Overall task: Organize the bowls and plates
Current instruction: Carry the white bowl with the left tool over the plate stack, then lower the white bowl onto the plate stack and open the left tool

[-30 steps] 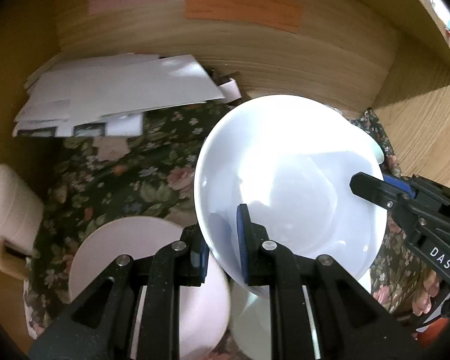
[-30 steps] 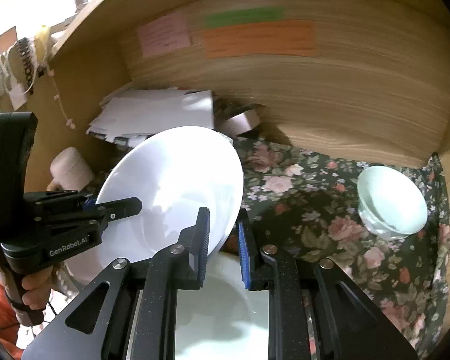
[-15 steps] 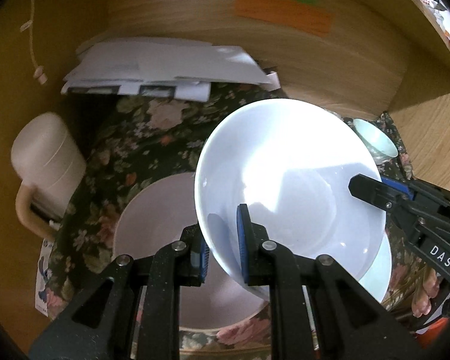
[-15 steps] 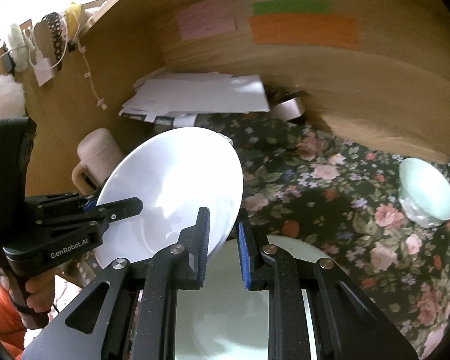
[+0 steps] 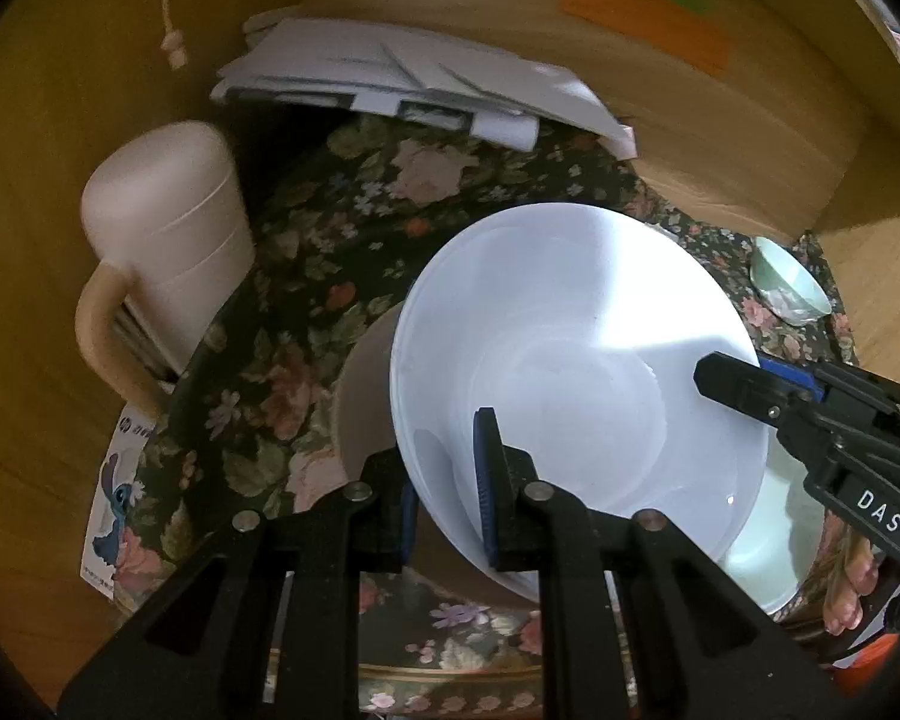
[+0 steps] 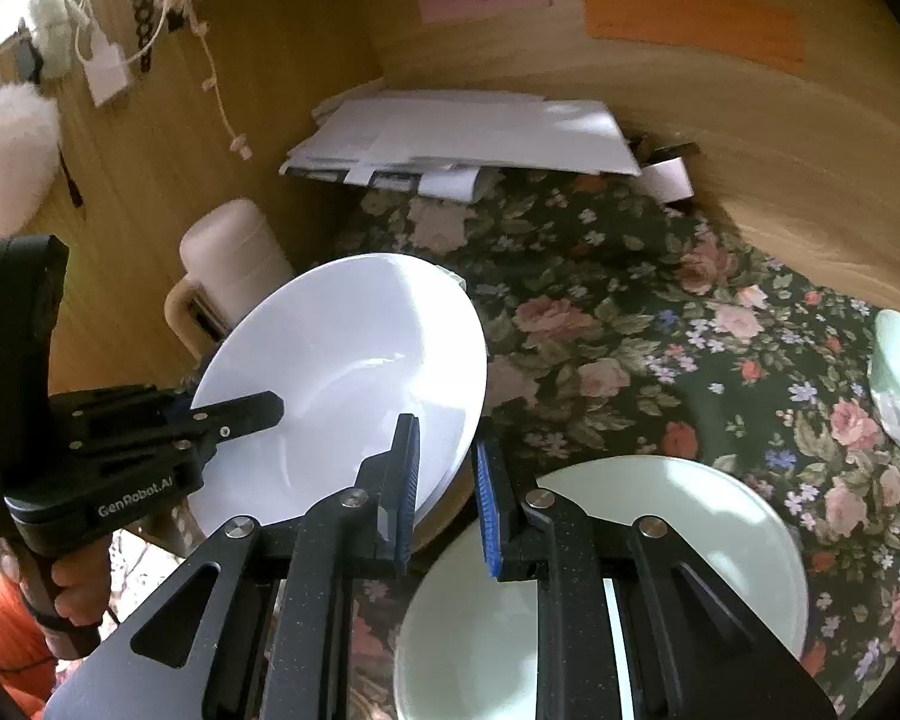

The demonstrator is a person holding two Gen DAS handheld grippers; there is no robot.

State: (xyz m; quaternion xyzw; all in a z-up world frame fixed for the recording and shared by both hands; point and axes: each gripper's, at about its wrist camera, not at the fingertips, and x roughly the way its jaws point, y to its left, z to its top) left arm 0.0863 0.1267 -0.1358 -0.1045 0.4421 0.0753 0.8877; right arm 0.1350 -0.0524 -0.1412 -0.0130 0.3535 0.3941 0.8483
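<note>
Holding the white bowl point(image 5: 576, 372) by its rim with both tools, above the floral cloth point(image 5: 306, 276).

Left wrist view: my left gripper point(image 5: 444, 480) is clamped shut on the near rim, one blue pad inside the bowl, one outside. My right gripper point(image 5: 744, 384) bites the rim on the far side from the beige mug point(image 5: 168, 252). The bowl hangs tilted over a pinkish plate point(image 5: 360, 420), which lies on the cloth between mug and bowl. A pale green plate point(image 5: 768, 546) shows under the bowl's edge away from the mug. A small green bowl point(image 5: 789, 288) sits farther from the mug, well apart. Paper stack point(image 5: 414, 90) lies beyond the mug, against the wooden wall.

Right wrist view: my right gripper point(image 6: 447, 480) is closed on the rim; my left gripper point(image 6: 234, 414) grips the side nearer the mug point(image 6: 234, 252). The pale green plate point(image 6: 690, 516) lies flat on the side away from the mug.

Progress, judged: early to middle. Bowl lifted, not yet set down; the plates are unstacked and the small bowl untouched.

Materials: bowl glossy, smooth, round, deep-welled, probably ceramic. Plates matte-glazed, shallow. Cloth soft, printed. Mug ribbed, with a loop handle.
</note>
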